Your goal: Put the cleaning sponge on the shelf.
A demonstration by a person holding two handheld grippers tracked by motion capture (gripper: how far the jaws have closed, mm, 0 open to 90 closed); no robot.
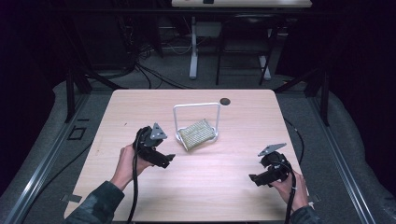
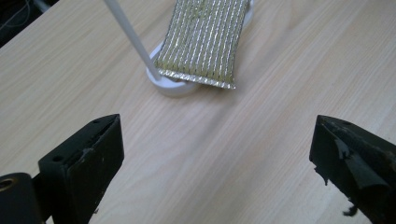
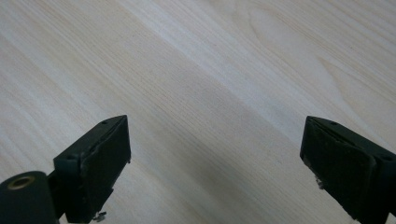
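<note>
Left black two-jaw gripper (image 2: 217,154) is gaping wide, empty, facing the ribbed gold-metallic rectangular pad (image 2: 203,39) on its white wire-framed stand (image 2: 170,86) at twelve o'clock.

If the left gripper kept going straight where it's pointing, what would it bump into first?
Probably the ribbed sponge lying on the white stand. The left gripper is open and aims at its near end, though bare table lies between, so it might graze that first.

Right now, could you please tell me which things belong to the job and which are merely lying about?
Job:
- white wire stand
- ribbed gold pad lying on its base
- left gripper, open

Lying about:
- right gripper, open over bare table
- dark round spot
</note>
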